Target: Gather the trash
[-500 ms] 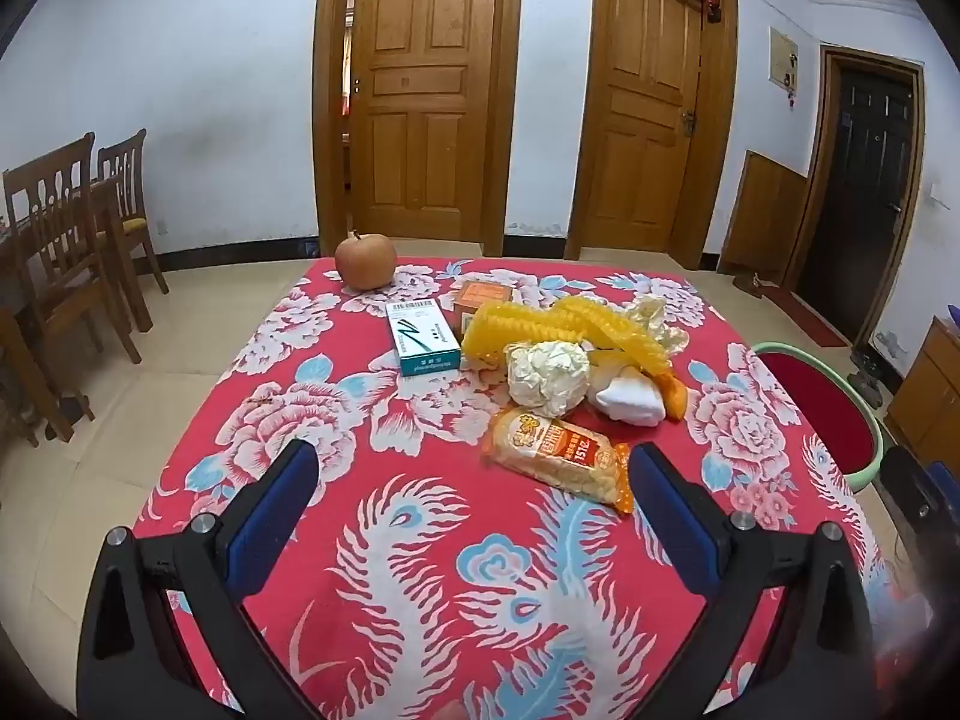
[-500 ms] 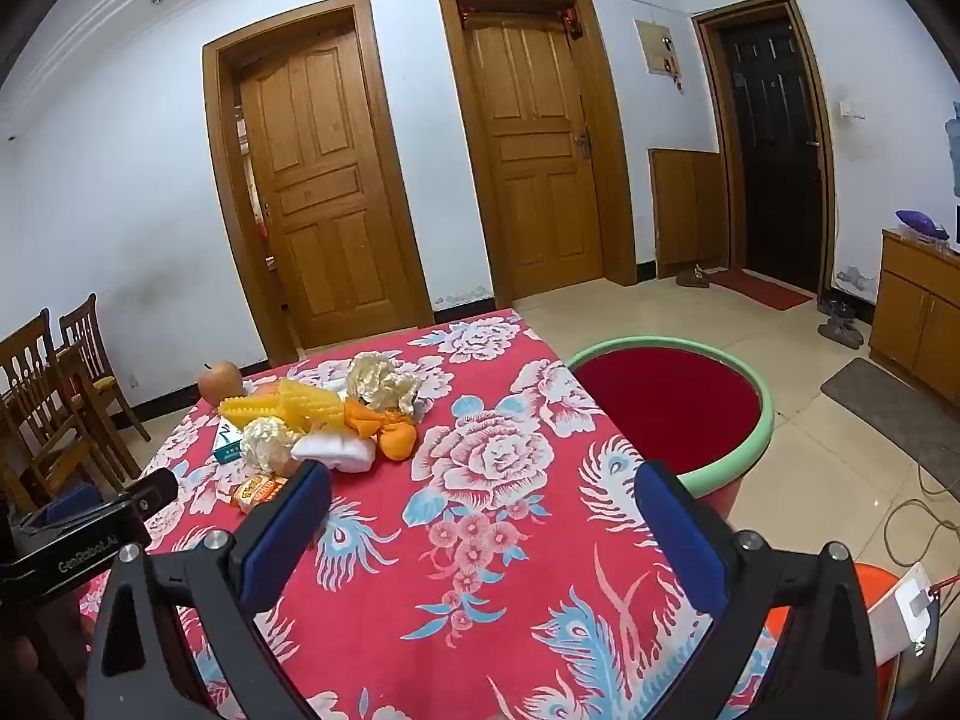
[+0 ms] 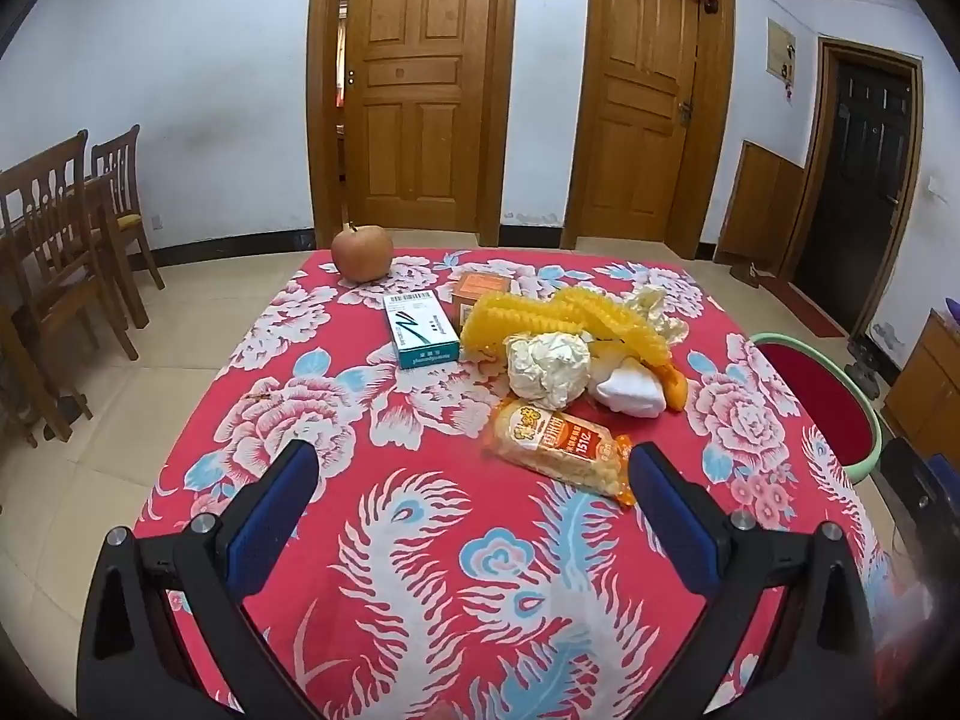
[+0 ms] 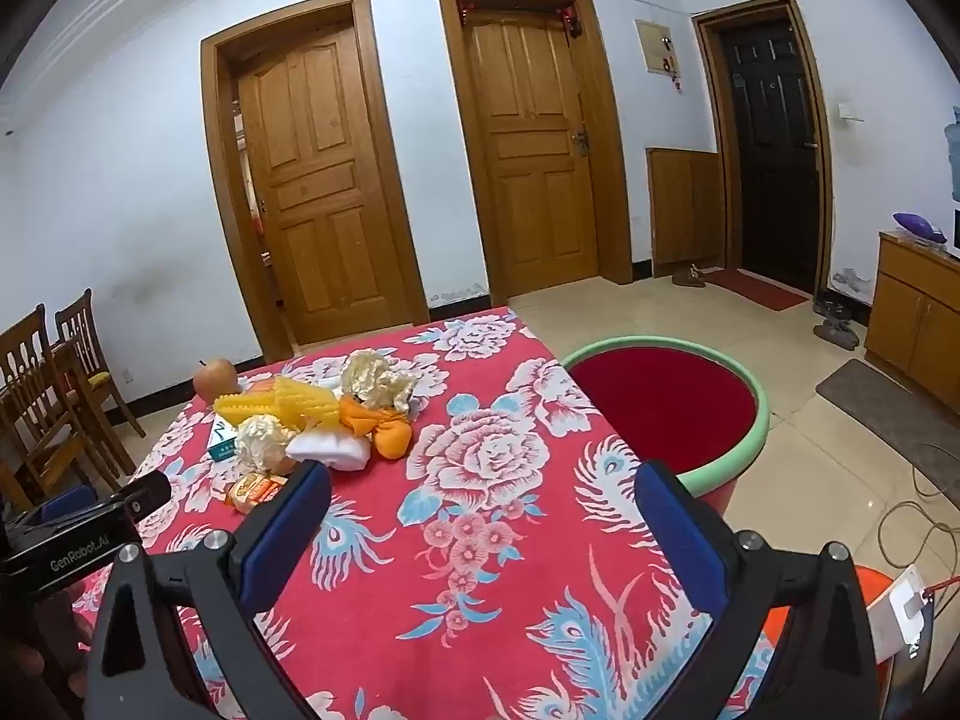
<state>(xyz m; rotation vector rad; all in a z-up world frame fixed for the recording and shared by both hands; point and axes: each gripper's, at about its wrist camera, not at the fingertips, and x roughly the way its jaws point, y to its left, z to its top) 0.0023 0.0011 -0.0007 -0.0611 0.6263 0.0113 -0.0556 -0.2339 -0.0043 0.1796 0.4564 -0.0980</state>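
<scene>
On the floral tablecloth (image 3: 420, 540) we note, left to right: apple (image 3: 362, 253), teal box (image 3: 420, 329), trash pile (image 3: 576, 348), then the red basin (image 3: 822, 396) beside the table. Our left gripper (image 3: 471, 483) and right gripper (image 4: 480, 501) both hover spread wide, empty.

The right gripper (image 4: 480, 516) hangs over a red floral tablecloth (image 4: 480, 540), its blue-padded jaws wide apart with nothing between them. Ahead to the left lies a heap of trash: crumpled paper (image 4: 261, 441), yellow corrugated plastic (image 4: 282, 405), orange peel (image 4: 390, 435), a snack packet (image 4: 255, 491). An apple (image 4: 215, 378) sits beyond. A green-rimmed red basin (image 4: 660, 408) stands beside the table.
</scene>
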